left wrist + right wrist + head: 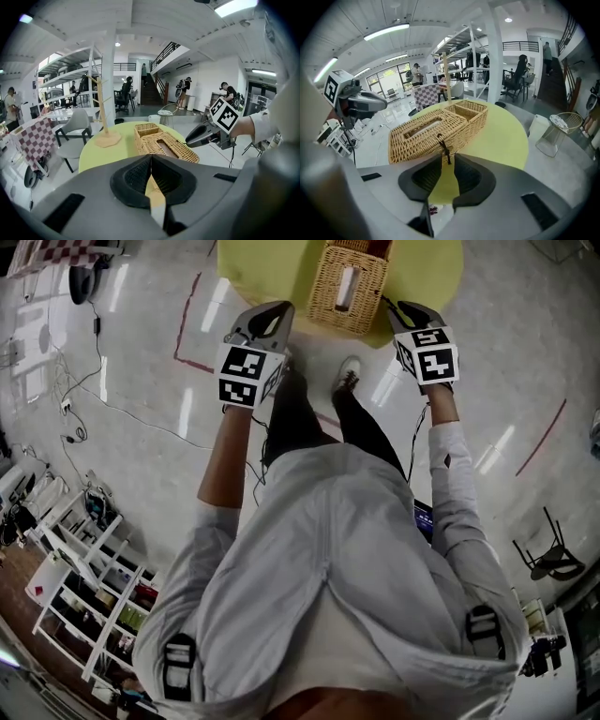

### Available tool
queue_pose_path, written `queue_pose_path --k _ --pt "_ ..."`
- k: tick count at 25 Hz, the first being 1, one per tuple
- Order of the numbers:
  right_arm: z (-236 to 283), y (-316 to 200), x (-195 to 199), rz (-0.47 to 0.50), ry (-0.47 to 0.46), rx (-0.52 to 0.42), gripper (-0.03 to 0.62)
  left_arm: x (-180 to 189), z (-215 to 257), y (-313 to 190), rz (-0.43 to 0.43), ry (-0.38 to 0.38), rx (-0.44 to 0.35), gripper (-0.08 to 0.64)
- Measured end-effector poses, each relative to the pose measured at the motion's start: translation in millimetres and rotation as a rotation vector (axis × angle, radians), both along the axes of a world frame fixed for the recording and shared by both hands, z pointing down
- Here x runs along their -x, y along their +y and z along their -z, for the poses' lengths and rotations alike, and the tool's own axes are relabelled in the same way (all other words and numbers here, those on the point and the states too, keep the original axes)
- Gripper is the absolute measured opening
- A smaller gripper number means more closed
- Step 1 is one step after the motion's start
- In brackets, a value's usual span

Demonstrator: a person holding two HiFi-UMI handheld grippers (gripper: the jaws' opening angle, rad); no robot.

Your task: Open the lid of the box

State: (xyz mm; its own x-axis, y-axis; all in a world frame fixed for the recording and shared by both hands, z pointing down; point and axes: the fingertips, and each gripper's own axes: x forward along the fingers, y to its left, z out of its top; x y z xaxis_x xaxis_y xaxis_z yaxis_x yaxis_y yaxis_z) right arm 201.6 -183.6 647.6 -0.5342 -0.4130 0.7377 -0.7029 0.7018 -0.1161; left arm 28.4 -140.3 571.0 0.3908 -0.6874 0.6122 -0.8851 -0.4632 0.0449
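Observation:
A woven wicker box [349, 287] stands on the round yellow-green table [253, 268] with its lid [426, 129] down flat. A slot runs along the lid top. A dark cord loop [444, 147] hangs down the box's near end wall. My right gripper [445, 160] points at that wall, its jaws open with a narrow gap, and the loop hangs right at the tips, with no pad pressing on it. My left gripper [151, 158] is shut and empty, held off the box's [164, 143] left side, short of the table edge. Each gripper shows in the other's view: right gripper [206, 136], left gripper [361, 103].
A wooden peg stand [105, 136] sits on the table beyond the box. Grey chairs [75, 129] and a checkered cloth are to the left. A white bin and a wire stool [558, 129] stand on the floor to the right. My legs and shoe [347, 376] are below the table's edge.

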Motion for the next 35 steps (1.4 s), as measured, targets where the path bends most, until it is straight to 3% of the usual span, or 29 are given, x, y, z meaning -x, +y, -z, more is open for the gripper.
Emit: queue_pose_path --k 10,16,29,35 --pt "-16 -3 1 -0.063 0.013 0.026 0.035 22 -24 21 0.036 0.011 0.059 0.029" --pt "-7 -4 1 -0.102 0.02 0.033 0.027 30 -22 18 0.033 0.033 0.059 0.029" --pt "60 -13 23 -0.118 0.056 -0.016 0.025 48 30 -18 -0.06 0.084 -0.01 0.029" --pt "106 -19 53 -0.137 0.03 -0.053 0.025 63 72 -43 -0.12 0.096 -0.066 0.029"
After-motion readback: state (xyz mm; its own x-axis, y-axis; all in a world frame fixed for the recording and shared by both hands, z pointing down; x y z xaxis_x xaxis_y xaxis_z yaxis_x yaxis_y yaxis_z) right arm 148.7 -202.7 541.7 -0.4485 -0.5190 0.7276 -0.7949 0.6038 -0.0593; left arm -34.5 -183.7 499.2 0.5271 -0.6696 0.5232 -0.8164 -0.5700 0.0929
